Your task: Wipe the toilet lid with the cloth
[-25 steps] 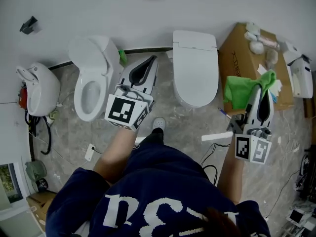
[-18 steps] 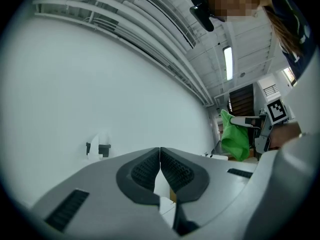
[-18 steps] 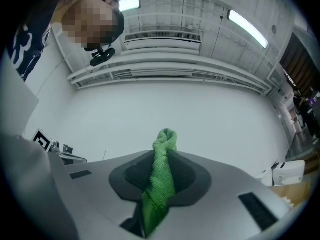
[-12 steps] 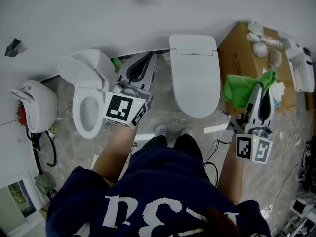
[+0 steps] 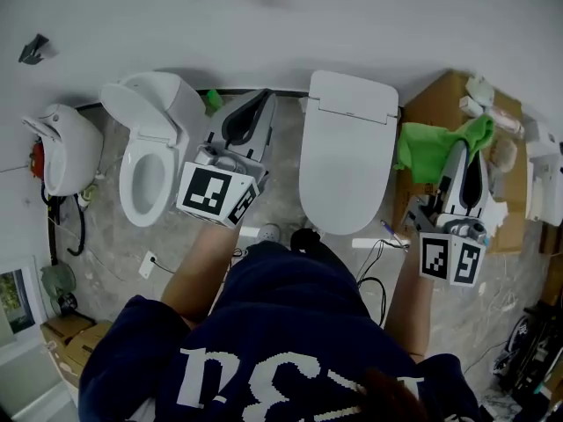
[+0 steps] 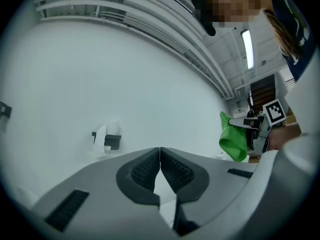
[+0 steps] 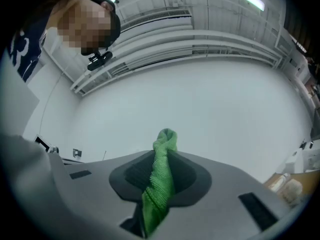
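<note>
Green cloth [image 5: 428,151] is pinched in the right gripper [image 5: 465,150] (left gripper [image 6: 160,155] pressed shut, empty), yet to be brought left onto the toilet lid [image 5: 343,152].

Plain white wall [image 5: 264,25] behind the open toilet [image 5: 145,170]. Grey marbled floor [image 5: 106,244] beneath it, white ceramic fixture [image 5: 62,152] just to its left, cardboard box [image 5: 431,108] well to its right, against the same wall. Fluorescent tube [image 6: 247,49] on ribbed white ceiling [image 6: 125,9] overhead.

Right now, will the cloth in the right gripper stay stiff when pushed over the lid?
Likely floppy: the cloth droops in folds from the right gripper. Probably light, since one pinched bunch carries it. It may crumple against the closed lid.
</note>
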Demonstrator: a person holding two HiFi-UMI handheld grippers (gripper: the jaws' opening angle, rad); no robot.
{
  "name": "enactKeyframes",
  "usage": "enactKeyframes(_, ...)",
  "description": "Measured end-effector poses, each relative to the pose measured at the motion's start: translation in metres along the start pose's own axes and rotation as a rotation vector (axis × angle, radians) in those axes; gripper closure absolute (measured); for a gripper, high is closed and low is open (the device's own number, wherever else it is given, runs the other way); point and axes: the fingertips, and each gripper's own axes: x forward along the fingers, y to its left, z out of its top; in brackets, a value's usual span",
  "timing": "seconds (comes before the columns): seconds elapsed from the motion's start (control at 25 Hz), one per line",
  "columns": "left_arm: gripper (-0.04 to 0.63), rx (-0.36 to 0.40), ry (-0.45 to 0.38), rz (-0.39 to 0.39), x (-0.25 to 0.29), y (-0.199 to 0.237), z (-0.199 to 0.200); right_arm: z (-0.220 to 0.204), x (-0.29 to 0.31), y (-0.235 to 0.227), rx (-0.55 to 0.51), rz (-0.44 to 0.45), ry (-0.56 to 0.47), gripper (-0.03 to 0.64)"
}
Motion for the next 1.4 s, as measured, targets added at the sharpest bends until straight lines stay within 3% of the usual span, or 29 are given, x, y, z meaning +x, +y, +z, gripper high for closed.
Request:
enactKeyframes(0.2,0.574,-0.007,0.037,0.104,0.031,0.002,-0.024,-0.042,0.053,-0.033,0.064,0.099,0.060,0.528)
enactKeyframes(0.48,0.574,-0.033,0.099,0.165,0.062,0.029,-0.072,-0.113,0.093,-0.043,0.131,0.122,0.149,0.528)
enactKeyframes(0.76,0.574,-0.095,0.140,0.135,0.112,0.057,-0.129,-0.171,0.127,-0.048,0.139,0.100,0.226,0.528)
enactKeyframes(0.92,0.574,-0.105,0.176,0.054,0.134,0.043,-0.149,-0.185,0.122,-0.053,0.147,0.051,0.246,0.528)
enactKeyframes(1.04,0.574,-0.115,0.185,0.027,0.150,0.058,-0.167,-0.211,0.134,-0.044,0.160,0.037,0.270,0.528)
enactKeyframes(1.4,0.574,-0.152,0.226,0.043,0.170,0.096,-0.246,-0.331,0.163,-0.012,0.268,0.154,0.448,0.526)
